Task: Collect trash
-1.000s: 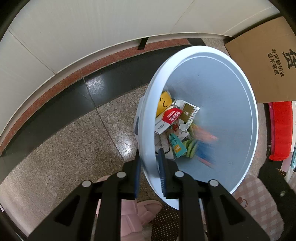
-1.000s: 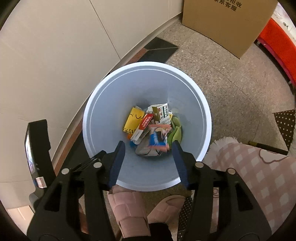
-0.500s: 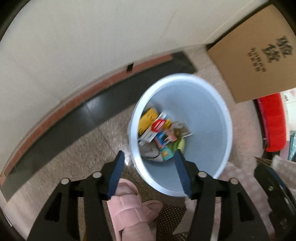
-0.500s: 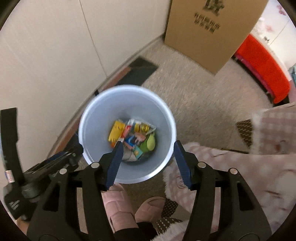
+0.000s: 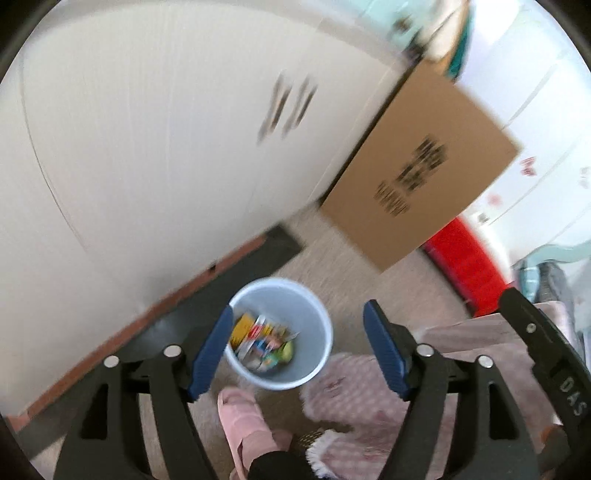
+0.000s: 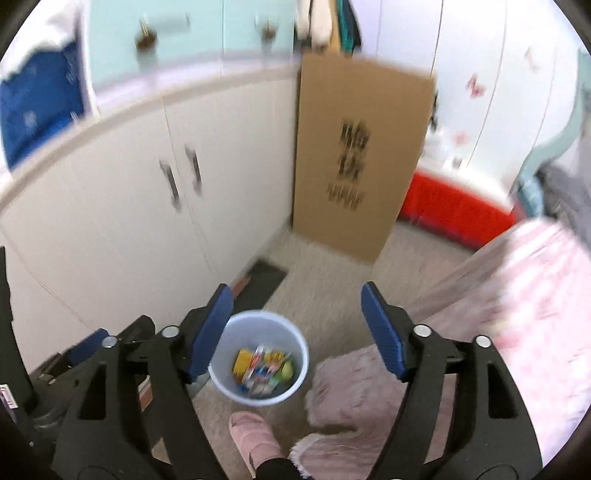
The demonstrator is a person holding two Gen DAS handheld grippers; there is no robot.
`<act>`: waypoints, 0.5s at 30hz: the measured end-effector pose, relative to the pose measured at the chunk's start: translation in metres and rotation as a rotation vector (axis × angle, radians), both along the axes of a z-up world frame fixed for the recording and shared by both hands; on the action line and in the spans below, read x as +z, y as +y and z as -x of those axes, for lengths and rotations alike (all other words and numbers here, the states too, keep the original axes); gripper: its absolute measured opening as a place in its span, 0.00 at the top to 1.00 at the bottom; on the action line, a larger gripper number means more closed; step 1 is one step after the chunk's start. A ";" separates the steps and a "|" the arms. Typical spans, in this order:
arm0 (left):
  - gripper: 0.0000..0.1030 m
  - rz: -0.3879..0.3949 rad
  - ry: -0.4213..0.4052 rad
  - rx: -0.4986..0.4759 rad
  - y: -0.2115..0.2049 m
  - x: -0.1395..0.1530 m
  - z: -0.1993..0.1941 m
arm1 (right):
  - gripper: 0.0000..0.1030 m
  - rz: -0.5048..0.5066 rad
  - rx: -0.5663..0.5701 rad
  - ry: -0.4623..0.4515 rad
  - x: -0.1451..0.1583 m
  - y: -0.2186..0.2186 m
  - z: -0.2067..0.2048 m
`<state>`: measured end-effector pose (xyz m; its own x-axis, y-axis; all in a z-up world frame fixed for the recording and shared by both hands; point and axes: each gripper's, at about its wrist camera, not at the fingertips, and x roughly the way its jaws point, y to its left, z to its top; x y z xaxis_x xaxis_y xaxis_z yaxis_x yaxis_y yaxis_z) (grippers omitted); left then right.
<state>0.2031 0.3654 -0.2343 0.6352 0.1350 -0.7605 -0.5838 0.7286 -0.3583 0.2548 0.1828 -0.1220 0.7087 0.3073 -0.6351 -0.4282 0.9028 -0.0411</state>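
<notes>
Left tongs [image 5: 297,350] and right tongs [image 6: 295,332] both opening, nothing between the pads. Far below: pale blue bin [image 6: 225,369] upright on the floor, mouth up, colourful trash [image 6: 264,367] inside, beside white cabinet [image 6: 129,206], pink slipper [image 6: 255,435] near it.

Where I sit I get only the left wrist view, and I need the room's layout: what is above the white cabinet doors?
Observer: Mint-green fronts with knobs, above a pale counter edge.
Operator: Anything beside them?
Observer: Something blue with white specks at the far left, too blurred to name.
Operator: Does the right gripper carry trash?
Observer: No. The right gripper has its jaws opening with nothing between them.
</notes>
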 end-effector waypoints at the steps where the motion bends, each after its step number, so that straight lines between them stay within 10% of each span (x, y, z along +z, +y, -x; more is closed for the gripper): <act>1: 0.27 -0.031 -0.046 -0.012 -0.009 0.027 0.010 | 0.24 -0.010 -0.004 -0.026 0.015 -0.008 0.009; 15: 0.23 -0.329 -0.317 -0.193 -0.146 0.204 0.113 | 0.11 -0.106 -0.120 -0.337 0.142 -0.140 0.155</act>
<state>0.0902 0.2193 -0.0302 0.8656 0.1926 -0.4621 -0.3264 0.9170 -0.2291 0.0996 0.0432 0.0201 0.9076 0.2606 -0.3291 -0.2972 0.9526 -0.0655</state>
